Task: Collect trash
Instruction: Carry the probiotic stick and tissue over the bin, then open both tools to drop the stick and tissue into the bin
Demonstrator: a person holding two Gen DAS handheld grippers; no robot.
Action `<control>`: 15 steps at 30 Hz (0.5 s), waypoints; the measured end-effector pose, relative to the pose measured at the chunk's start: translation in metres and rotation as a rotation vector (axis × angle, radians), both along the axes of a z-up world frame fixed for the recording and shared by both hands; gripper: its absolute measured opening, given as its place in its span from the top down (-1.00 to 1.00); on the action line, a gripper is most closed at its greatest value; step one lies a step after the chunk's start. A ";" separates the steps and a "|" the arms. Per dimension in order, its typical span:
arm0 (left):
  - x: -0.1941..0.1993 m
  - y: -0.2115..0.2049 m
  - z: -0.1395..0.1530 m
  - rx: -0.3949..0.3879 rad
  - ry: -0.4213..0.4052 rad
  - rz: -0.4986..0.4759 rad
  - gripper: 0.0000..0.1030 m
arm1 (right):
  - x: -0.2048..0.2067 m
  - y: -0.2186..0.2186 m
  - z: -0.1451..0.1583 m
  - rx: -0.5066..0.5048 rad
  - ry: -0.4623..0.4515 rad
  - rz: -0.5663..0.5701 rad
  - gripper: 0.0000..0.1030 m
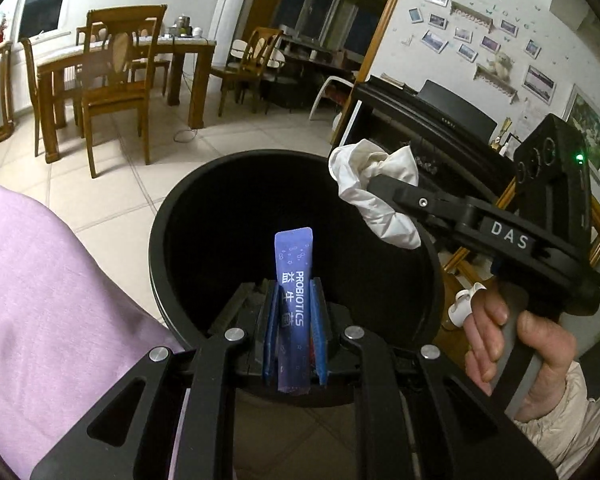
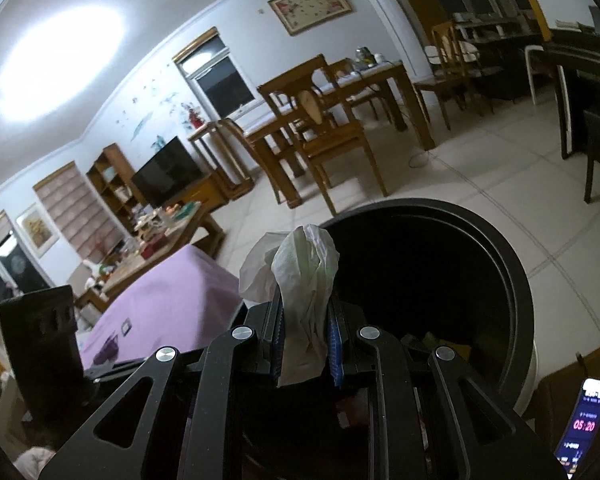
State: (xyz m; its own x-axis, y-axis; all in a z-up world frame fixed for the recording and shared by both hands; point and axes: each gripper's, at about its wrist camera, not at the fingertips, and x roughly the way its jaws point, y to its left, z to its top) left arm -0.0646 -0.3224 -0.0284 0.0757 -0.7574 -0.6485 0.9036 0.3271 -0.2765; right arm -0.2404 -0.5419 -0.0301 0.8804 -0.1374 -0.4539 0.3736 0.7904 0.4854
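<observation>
We hold the probiotics sachet [image 1: 293, 300] clamped in our left gripper [image 1: 293, 332] and the crumpled tissue [image 2: 306, 300] pinched in our right gripper [image 2: 306, 344], both just above the black bin [image 1: 168, 248].

The right gripper [image 2: 306, 320] clamps a crumpled white tissue [image 2: 306, 280] between its blue pads [image 2: 334, 348], above the near rim of a black bin [image 2: 512, 276]. A purple cloth [image 2: 172, 292] lies left; a phone [image 2: 584, 424] glows at lower right.
</observation>
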 end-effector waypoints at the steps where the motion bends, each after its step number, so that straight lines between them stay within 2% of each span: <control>1: 0.000 0.002 0.000 0.002 0.001 0.001 0.70 | 0.001 0.000 -0.002 0.003 0.001 -0.003 0.64; 13: -0.001 -0.006 -0.002 0.026 0.000 -0.010 0.65 | 0.005 0.003 -0.013 0.023 0.013 -0.019 0.64; 14: -0.001 -0.007 -0.002 0.029 0.001 -0.012 0.64 | 0.006 0.003 -0.014 0.026 0.012 -0.022 0.62; 15: -0.002 -0.008 -0.002 0.033 -0.001 -0.014 0.62 | 0.005 0.004 -0.014 0.032 0.012 -0.022 0.42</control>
